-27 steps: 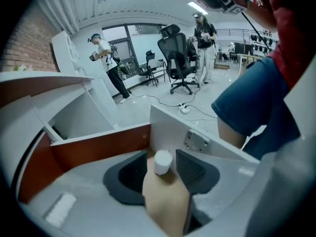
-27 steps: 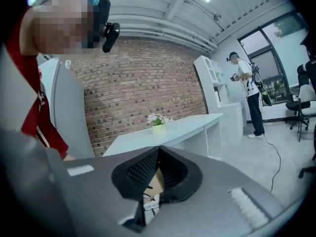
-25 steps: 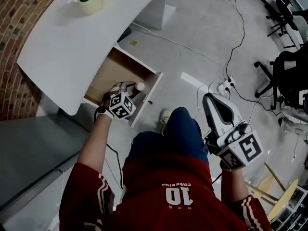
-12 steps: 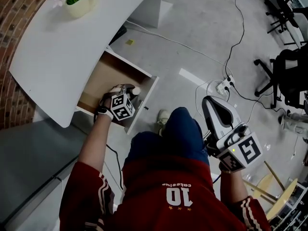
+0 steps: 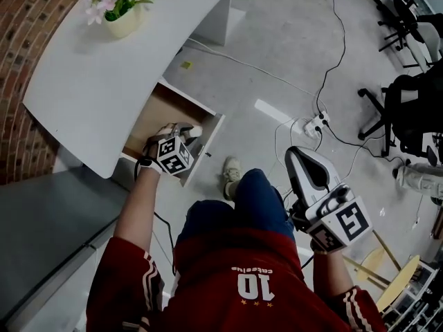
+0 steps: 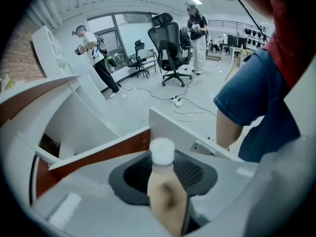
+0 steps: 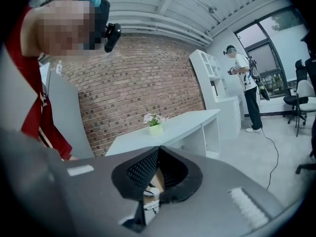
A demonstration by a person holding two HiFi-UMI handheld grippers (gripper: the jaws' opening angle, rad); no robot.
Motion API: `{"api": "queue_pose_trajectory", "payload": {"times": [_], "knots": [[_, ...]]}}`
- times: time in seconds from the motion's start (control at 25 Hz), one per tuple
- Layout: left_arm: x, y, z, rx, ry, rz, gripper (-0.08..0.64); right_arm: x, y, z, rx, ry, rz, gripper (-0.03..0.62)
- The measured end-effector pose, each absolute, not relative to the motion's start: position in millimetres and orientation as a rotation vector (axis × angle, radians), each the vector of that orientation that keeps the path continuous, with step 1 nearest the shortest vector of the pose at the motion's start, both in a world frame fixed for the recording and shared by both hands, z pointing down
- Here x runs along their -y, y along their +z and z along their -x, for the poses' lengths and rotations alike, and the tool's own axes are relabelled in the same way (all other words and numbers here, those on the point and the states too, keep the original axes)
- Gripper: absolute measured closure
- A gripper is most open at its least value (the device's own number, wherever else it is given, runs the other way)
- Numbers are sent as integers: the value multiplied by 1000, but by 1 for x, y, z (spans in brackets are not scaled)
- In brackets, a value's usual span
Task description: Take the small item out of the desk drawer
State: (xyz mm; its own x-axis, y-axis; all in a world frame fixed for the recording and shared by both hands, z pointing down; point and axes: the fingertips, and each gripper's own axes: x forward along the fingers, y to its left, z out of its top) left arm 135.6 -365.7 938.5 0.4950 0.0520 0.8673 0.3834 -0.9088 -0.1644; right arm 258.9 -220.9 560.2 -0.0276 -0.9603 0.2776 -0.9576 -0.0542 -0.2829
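The wooden desk drawer (image 5: 160,109) stands pulled out from under the white desk (image 5: 104,68). My left gripper (image 5: 188,131) reaches down into its front right corner. A small tan bottle (image 6: 165,191) with a white cap (image 6: 162,151) lies lengthwise between the jaws, cap at the tips. The jaws have just been closing, and the black pads (image 6: 192,169) meet the bottle's sides. From the head view only the white cap (image 5: 196,131) shows. My right gripper (image 5: 299,159) hangs shut and empty beside my right knee, its tips touching in the right gripper view (image 7: 158,151).
A flower pot (image 5: 119,16) sits on the desk by the brick wall (image 5: 28,40). My shoe (image 5: 230,168) is on the floor just right of the drawer. A power strip with cables (image 5: 315,124) and a black office chair (image 5: 408,109) are further right. Two people (image 6: 94,58) stand far off.
The left gripper has stayed at the drawer's front right corner with the white cap at its tips. The right gripper has shifted slightly beside the knee. The head view has swung a little.
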Motion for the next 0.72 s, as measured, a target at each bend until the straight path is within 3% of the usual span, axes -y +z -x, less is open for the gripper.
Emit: {"api": "queue_pose_trajectory", "payload": {"times": [0.72], "knots": [[350, 683, -121, 57, -1145, 2735, 414, 231, 379, -215, -2342, -506, 2043, 598]]}}
